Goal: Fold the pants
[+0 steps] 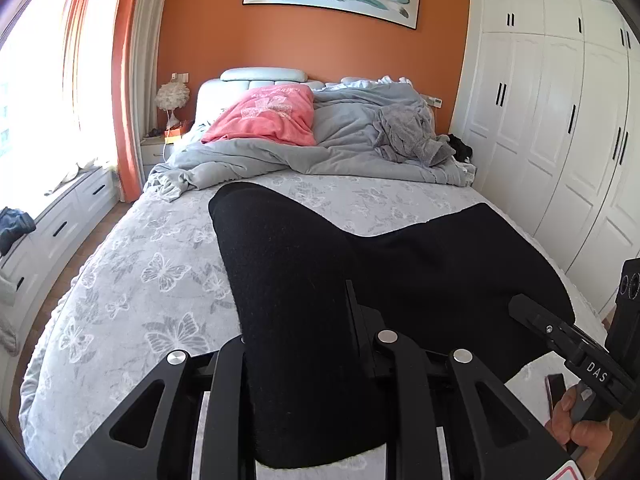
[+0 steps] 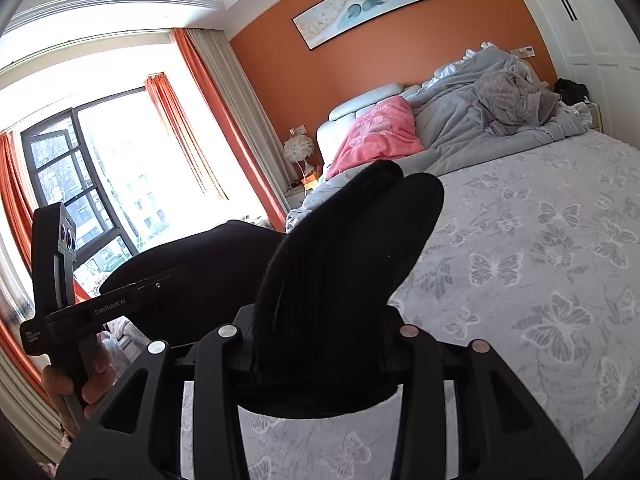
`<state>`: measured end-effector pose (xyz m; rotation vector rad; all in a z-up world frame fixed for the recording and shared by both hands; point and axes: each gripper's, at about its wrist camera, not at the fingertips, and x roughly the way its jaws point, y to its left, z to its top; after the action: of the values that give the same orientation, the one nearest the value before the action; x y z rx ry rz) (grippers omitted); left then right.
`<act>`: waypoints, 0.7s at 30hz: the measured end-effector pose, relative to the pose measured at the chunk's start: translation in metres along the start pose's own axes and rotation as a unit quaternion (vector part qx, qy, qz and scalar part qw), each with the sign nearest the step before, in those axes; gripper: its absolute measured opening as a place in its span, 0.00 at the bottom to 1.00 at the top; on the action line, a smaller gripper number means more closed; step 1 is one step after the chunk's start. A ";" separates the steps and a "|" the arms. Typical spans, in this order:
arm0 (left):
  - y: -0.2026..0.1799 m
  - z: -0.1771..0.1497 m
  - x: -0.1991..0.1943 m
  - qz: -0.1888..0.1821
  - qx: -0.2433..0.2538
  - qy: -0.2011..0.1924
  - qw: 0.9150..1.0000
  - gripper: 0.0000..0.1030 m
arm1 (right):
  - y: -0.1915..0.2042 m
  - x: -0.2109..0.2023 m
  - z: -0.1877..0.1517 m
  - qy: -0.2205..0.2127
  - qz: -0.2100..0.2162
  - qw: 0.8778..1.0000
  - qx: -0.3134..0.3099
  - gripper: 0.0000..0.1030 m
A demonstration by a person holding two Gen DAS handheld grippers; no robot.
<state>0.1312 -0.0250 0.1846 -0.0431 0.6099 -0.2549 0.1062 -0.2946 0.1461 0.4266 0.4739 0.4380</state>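
Black pants (image 1: 420,264) are held up over the bed, stretched between my two grippers. My left gripper (image 1: 316,360) is shut on one end of the pants, and the cloth bulges out over its fingers. The right gripper (image 1: 532,312) shows at the right in the left wrist view, clamped on the far end. In the right wrist view my right gripper (image 2: 320,320) is shut on a thick fold of the pants (image 2: 352,248). The left gripper (image 2: 168,276) bites the cloth at the left there. All fingertips are hidden by fabric.
The bed (image 1: 160,272) has a grey butterfly-print sheet. A grey duvet (image 1: 352,148), a pink pillow (image 1: 264,116) and a grey garment (image 1: 412,132) are piled at its head. White wardrobes (image 1: 560,120) stand right of the bed, window drawers (image 1: 60,224) left.
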 end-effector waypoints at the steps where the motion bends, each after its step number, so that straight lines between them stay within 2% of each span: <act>1: 0.003 0.004 0.008 -0.002 0.000 -0.003 1.000 0.18 | -0.005 0.008 0.005 -0.003 0.000 1.000 0.000 0.36; 7: 0.014 0.027 0.061 -0.004 -0.003 -0.009 1.000 0.18 | -0.029 0.050 0.020 -0.007 -0.007 1.000 -0.009 0.36; 9: 0.018 0.029 0.084 -0.004 -0.001 -0.013 1.000 0.21 | -0.043 0.070 0.021 0.003 -0.008 1.000 -0.002 0.38; 10: 0.021 0.028 0.099 0.004 -0.001 -0.011 1.000 0.24 | -0.056 0.085 0.018 0.019 -0.010 1.000 0.005 0.43; 11: 0.025 0.023 0.119 0.012 0.001 0.001 1.000 0.30 | -0.069 0.099 0.012 0.035 -0.023 0.999 0.003 0.48; 12: 0.034 0.014 0.143 0.010 -0.011 0.026 1.000 0.41 | -0.087 0.117 0.001 0.048 -0.059 0.997 -0.005 0.53; 13: 0.045 0.004 0.168 0.007 -0.031 0.058 0.998 0.53 | -0.104 0.130 -0.014 0.062 -0.108 0.992 -0.011 0.61; 14: 0.059 -0.013 0.193 0.031 -0.048 0.093 0.994 0.66 | -0.125 0.141 -0.032 0.085 -0.176 0.981 -0.020 0.61; 15: 0.073 -0.032 0.210 0.067 -0.063 0.123 0.988 0.63 | -0.140 0.145 -0.051 0.109 -0.230 0.967 -0.026 0.59; 16: 0.087 -0.051 0.220 0.085 -0.069 0.144 0.984 0.63 | -0.150 0.141 -0.065 0.124 -0.254 0.959 -0.028 0.55; 17: 0.099 -0.065 0.221 0.081 -0.081 0.155 0.981 0.63 | -0.155 0.132 -0.076 0.124 -0.258 0.958 -0.027 0.49; 18: 0.111 -0.074 0.218 0.068 -0.104 0.151 0.981 0.63 | -0.154 0.121 -0.082 0.118 -0.233 0.965 -0.021 0.43; 19: 0.121 -0.077 0.213 0.061 -0.128 0.139 0.980 0.63 | -0.148 0.117 -0.081 0.117 -0.209 0.971 -0.019 0.31; 21: 0.123 -0.070 0.208 0.060 -0.147 0.121 0.980 0.63 | -0.128 0.121 -0.069 0.114 -0.179 0.977 -0.027 0.28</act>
<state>0.2831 0.0449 -0.0039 -0.2628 0.8867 -0.0510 0.2056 -0.3208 -0.0124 0.2301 0.7457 0.1494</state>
